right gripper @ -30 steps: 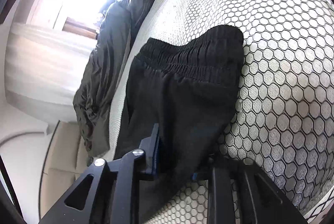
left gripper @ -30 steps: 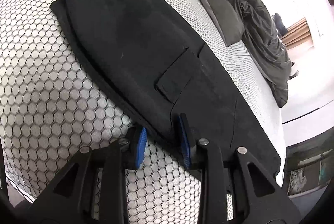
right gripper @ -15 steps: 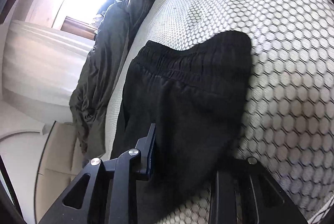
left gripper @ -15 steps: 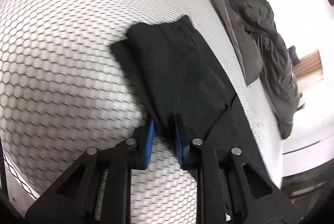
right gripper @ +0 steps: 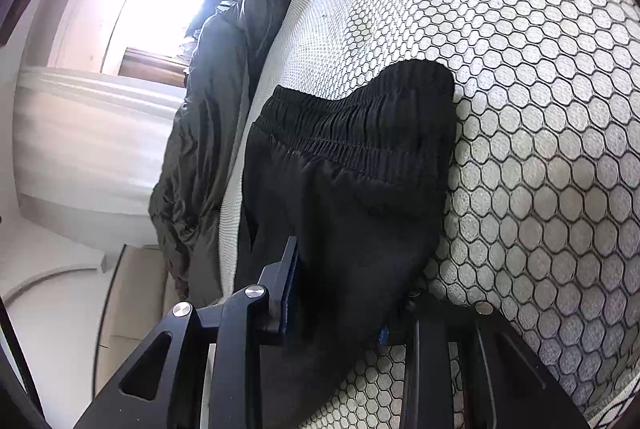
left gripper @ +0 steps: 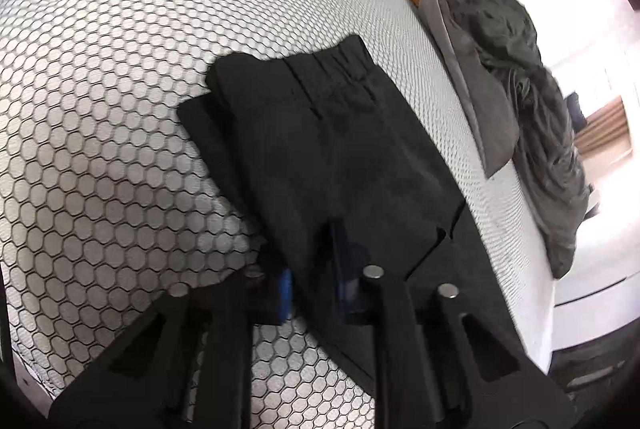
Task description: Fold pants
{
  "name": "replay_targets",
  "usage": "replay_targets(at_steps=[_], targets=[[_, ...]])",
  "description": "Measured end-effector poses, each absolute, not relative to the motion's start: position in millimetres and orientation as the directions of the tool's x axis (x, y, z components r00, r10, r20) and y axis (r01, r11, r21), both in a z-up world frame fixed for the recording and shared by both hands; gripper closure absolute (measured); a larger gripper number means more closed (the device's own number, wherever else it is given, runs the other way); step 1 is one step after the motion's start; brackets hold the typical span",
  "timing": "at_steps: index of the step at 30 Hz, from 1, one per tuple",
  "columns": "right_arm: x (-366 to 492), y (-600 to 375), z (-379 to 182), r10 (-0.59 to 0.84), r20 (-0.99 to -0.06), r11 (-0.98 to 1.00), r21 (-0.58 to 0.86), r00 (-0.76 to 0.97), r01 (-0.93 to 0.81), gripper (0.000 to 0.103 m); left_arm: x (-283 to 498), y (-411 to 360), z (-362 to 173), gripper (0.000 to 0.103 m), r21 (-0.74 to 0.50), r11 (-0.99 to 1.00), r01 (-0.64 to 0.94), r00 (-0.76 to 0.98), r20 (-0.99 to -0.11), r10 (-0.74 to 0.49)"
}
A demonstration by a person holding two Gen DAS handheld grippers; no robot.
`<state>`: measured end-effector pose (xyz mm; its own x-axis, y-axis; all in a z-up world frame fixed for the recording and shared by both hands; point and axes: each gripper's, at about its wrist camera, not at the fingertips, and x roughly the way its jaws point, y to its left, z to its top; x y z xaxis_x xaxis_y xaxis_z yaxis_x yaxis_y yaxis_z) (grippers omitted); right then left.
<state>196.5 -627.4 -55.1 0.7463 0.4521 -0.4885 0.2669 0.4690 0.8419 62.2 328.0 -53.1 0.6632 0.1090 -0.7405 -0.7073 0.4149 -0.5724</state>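
black pants (left gripper: 340, 157), left gripper (left gripper: 312, 281) seemingly pinching edge

Daylight only: we get a blown-out window (right gripper: 168, 9) in the right wrist view and white glare at the far right of the left wrist view. Black pants (left gripper: 320, 149) lose fold detail in shadow. Heavy fisheye bending, dark vignette corners. Slight motion blur around the left gripper (left gripper: 312, 285).
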Motion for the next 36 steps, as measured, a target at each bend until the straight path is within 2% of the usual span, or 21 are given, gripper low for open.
replay_targets(at_steps=[6,11,13,15,17,20,23,25,27,28,29,32,34,36], targets=[[156.5,-661.0,-49.1,0.401,-0.482,0.422,0.852,0.779,0.310,0.071,48.3,335.7,-60.0,0.092,-0.608,0.384,-0.695,0.680,-0.729,0.075],[171.3,-666.1,-56.1,0.405,-0.486,0.410,0.854,0.775,0.321,0.069,30.0,336.9,-64.1,0.092,-0.583,0.389,-0.713,0.662,-0.743,0.101],[181.9,-661.9,-55.1,0.372,-0.510,0.456,0.828,0.776,0.326,0.072,34.6,332.4,-61.7,0.092,-0.579,0.398,-0.712,0.663,-0.741,0.109],[184.6,-658.3,-46.6,0.315,-0.528,0.526,0.789,0.789,0.318,0.090,32.5,330.7,-57.7,0.097,-0.585,0.403,-0.704,0.672,-0.732,0.111],[176.7,-663.1,-43.5,0.327,-0.498,0.499,0.813,0.803,0.301,0.095,24.2,332.8,-52.0,0.098,-0.599,0.403,-0.692,0.688,-0.717,0.114],[160.4,-671.3,-44.6,0.351,-0.482,0.452,0.838,0.803,0.306,0.095,16.9,336.0,-45.9,0.096,-0.552,0.436,-0.711,0.662,-0.735,0.148],[165.3,-666.8,-53.8,0.343,-0.588,0.534,0.764,0.733,0.363,0.093,17.9,337.8,-52.6,0.092,-0.539,0.426,-0.726,0.638,-0.759,0.128],[162.3,-668.6,-52.8,0.351,-0.576,0.510,0.779,0.738,0.365,0.090,12.7,335.9,-47.2,0.084,-0.541,0.419,-0.730,0.639,-0.758,0.135],[154.8,-671.6,-43.5,0.346,-0.568,0.486,0.790,0.747,0.375,0.080,4.3,329.7,-36.9,0.076,-0.526,0.423,-0.738,0.635,-0.754,0.168],[149.3,-673.3,-38.7,0.328,-0.565,0.488,0.787,0.757,0.377,0.077,-1.0,324.3,-30.3,0.067,-0.522,0.420,-0.742,0.636,-0.745,0.198],[143.4,-673.4,-32.3,0.298,-0.571,0.502,0.775,0.765,0.383,0.068,-4.4,316.3,-23.3,0.063,-0.516,0.427,-0.743,0.639,-0.736,0.222],[131.3,-668.7,-8.6,0.170,-0.608,0.602,0.687,0.775,0.406,0.064,-2.2,287.2,-0.3,0.061,-0.496,0.510,-0.703,0.671,-0.701,0.242],[131.5,-663.0,3.1,0.116,-0.621,0.660,0.631,0.775,0.408,0.064,6.0,266.6,11.4,0.047,-0.476,0.575,-0.666,0.694,-0.678,0.242],[139.9,-653.4,14.8,0.089,-0.629,0.720,0.577,0.773,0.386,0.057,23.3,239.3,21.2,0.038,-0.439,0.677,-0.591,0.722,-0.662,0.201]])
